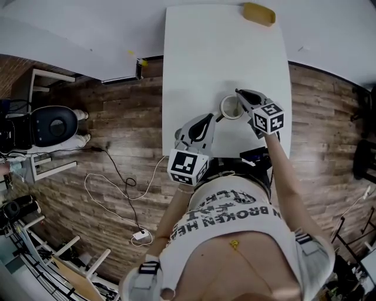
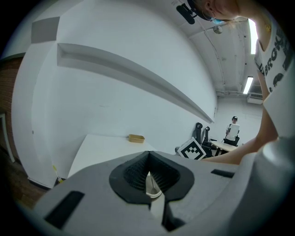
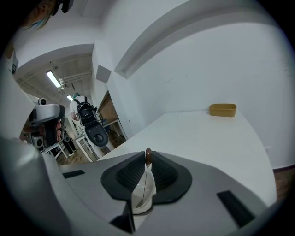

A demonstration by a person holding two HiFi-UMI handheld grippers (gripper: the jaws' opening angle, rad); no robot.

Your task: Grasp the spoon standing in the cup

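Note:
A white cup [image 1: 231, 108] stands near the front of the white table [image 1: 200, 53]. In the right gripper view the spoon's [image 3: 148, 157] brown handle tip sticks up between the jaw tips, and its thin shaft runs down into the cup [image 3: 141, 199]. My right gripper [image 3: 148, 154] is over the cup, shut on that handle tip; in the head view it [image 1: 239, 94] covers the spoon. My left gripper [image 1: 221, 117] reaches the cup's left side. Its jaws [image 2: 148, 154] meet at the tips with the cup's white rim [image 2: 153, 190] wedged between the pads.
A small yellow tray [image 1: 259, 13] lies at the table's far end, also visible from both grippers [image 2: 136, 138] [image 3: 223, 109]. A dark chair [image 1: 54, 124] and loose cables [image 1: 117, 188] are on the wooden floor to the left. A person [image 2: 234, 129] stands far off.

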